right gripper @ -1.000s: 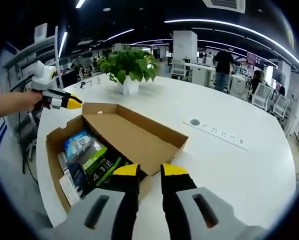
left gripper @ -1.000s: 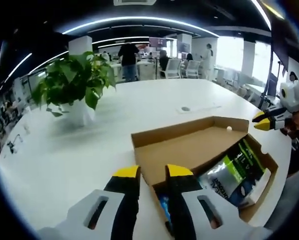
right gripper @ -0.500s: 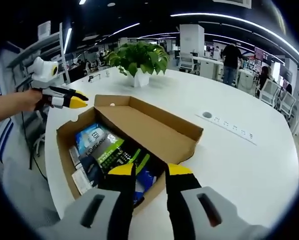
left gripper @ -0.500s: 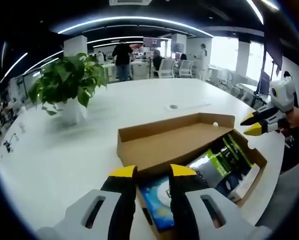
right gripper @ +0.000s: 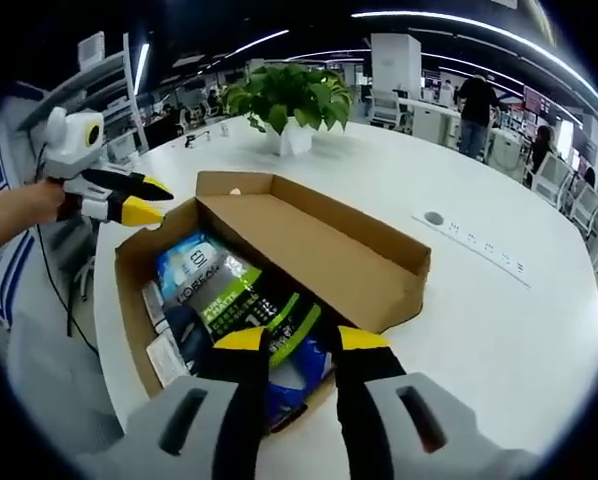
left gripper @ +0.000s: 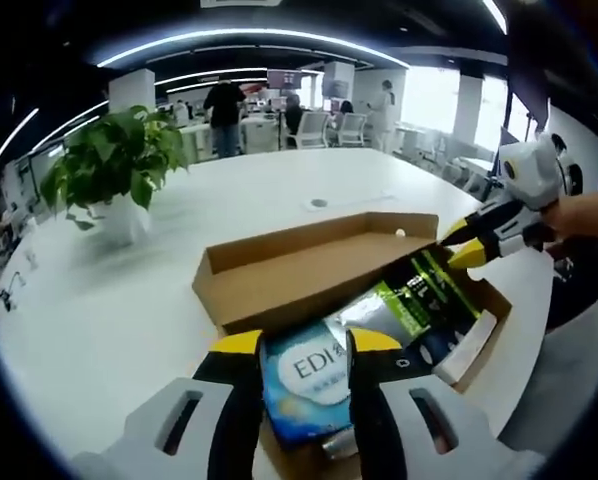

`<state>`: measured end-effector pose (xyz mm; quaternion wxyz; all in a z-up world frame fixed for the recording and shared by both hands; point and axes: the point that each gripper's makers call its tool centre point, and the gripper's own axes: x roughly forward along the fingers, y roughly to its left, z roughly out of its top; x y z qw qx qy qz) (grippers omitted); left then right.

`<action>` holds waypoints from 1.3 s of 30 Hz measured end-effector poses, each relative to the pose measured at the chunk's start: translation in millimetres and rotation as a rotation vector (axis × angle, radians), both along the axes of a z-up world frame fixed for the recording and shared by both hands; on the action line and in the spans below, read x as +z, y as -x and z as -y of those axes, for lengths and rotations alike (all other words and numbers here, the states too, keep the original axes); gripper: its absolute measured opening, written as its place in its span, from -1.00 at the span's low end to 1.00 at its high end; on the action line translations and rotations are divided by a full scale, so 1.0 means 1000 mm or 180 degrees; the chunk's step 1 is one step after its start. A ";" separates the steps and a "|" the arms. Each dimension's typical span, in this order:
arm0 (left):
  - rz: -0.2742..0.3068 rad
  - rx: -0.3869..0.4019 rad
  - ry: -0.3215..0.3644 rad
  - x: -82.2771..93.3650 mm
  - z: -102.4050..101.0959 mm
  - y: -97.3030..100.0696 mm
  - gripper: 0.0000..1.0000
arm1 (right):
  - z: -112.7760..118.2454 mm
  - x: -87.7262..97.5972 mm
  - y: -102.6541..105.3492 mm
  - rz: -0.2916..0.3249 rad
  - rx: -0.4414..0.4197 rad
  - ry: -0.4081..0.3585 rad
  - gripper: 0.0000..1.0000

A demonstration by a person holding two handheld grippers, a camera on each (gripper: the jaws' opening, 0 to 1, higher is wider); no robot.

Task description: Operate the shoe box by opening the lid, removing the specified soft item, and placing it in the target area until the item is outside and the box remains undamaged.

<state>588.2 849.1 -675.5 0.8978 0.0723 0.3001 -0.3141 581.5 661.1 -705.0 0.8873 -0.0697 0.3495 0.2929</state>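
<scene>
The box (right gripper: pixel 279 255) lies open on the table (right gripper: pixel 499 330), lid folded back, so the removal step is in hand: both grippers hover at opposite ends, jaws spread and holding nothing. The next move likely calls for lowering one onto a soft pack without catching the cardboard wall. The left gripper (left gripper: pixel 299 342) view shows the blue pack (left gripper: pixel 304 375) between its tips; the right gripper (right gripper: pixel 301 338) view shows the green pack (right gripper: pixel 254 305) and smaller items along the near wall

Open-plan office, white round table (left gripper: pixel 129 300), potted plant (left gripper: pixel 104 165), ceiling light strips (left gripper: pixel 249 45)
</scene>
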 end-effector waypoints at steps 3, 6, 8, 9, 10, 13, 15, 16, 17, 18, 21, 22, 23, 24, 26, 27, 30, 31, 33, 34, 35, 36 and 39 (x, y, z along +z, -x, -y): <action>-0.0022 -0.0035 0.0010 -0.002 0.002 0.004 -0.37 | -0.002 -0.006 -0.001 -0.0086 0.0005 0.0061 -0.53; -0.0036 -0.0054 0.0017 -0.004 0.003 0.006 -0.37 | -0.005 -0.010 -0.002 -0.0140 0.0017 0.0090 -0.54; -0.0041 -0.0063 0.0019 -0.005 0.004 0.008 -0.37 | -0.008 -0.012 -0.003 -0.0172 0.0029 0.0109 -0.54; -0.0047 -0.0068 0.0019 -0.005 0.004 0.008 -0.37 | -0.008 -0.013 -0.004 -0.0190 0.0025 0.0126 -0.55; -0.0051 -0.0072 0.0020 -0.006 0.004 0.009 -0.37 | -0.008 -0.015 -0.005 -0.0210 0.0019 0.0148 -0.55; -0.0057 -0.0085 0.0028 -0.007 0.005 0.011 -0.38 | -0.010 -0.019 -0.008 -0.0249 0.0012 0.0174 -0.59; -0.0062 -0.0096 0.0036 -0.009 0.006 0.012 -0.38 | -0.013 -0.021 -0.009 -0.0283 0.0012 0.0188 -0.59; -0.0069 -0.0102 0.0037 -0.010 0.006 0.013 -0.38 | -0.013 -0.022 -0.009 -0.0297 0.0010 0.0191 -0.60; -0.0076 -0.0104 0.0040 -0.010 0.006 0.013 -0.38 | -0.014 -0.024 -0.009 -0.0317 0.0004 0.0197 -0.61; -0.0085 -0.0106 0.0044 -0.011 0.006 0.013 -0.38 | -0.014 -0.025 -0.010 -0.0331 -0.0004 0.0191 -0.61; -0.0114 -0.0117 0.0053 -0.014 0.007 0.015 -0.38 | -0.016 -0.027 -0.012 -0.0353 -0.0027 0.0162 -0.61; -0.0122 -0.0126 0.0052 -0.014 0.008 0.016 -0.39 | -0.017 -0.028 -0.012 -0.0358 -0.0029 0.0162 -0.61; -0.0137 -0.0135 0.0047 -0.016 0.008 0.017 -0.39 | -0.017 -0.029 -0.012 -0.0359 -0.0030 0.0166 -0.61; -0.0146 -0.0143 0.0042 -0.017 0.008 0.017 -0.39 | -0.017 -0.029 -0.012 -0.0353 -0.0031 0.0182 -0.62; -0.0179 -0.0160 0.0035 -0.019 0.009 0.019 -0.40 | -0.016 -0.031 -0.013 -0.0341 -0.0036 0.0220 -0.65; -0.0206 -0.0174 0.0033 -0.021 0.010 0.020 -0.40 | -0.015 -0.032 -0.013 -0.0330 -0.0031 0.0256 -0.68; -0.0257 -0.0208 0.0023 -0.024 0.013 0.023 -0.40 | -0.014 -0.033 -0.014 -0.0317 -0.0018 0.0306 -0.74; -0.0278 -0.0228 0.0018 -0.026 0.015 0.024 -0.40 | -0.014 -0.034 -0.014 -0.0316 -0.0015 0.0309 -0.75; -0.0318 -0.0248 0.0016 -0.029 0.017 0.026 -0.40 | -0.014 -0.034 -0.014 -0.0322 -0.0017 0.0308 -0.77; -0.0349 -0.0268 0.0017 -0.031 0.019 0.027 -0.40 | -0.014 -0.034 -0.014 -0.0327 -0.0021 0.0309 -0.78; -0.0368 -0.0282 0.0016 -0.032 0.021 0.027 -0.40 | -0.013 -0.035 -0.014 -0.0329 -0.0021 0.0310 -0.79; -0.0414 -0.0306 0.0006 -0.035 0.023 0.029 -0.40 | -0.013 -0.035 -0.014 -0.0331 -0.0020 0.0313 -0.80; -0.0544 -0.0350 -0.0017 -0.044 0.027 0.032 -0.40 | -0.013 -0.035 -0.014 -0.0334 -0.0012 0.0317 -0.82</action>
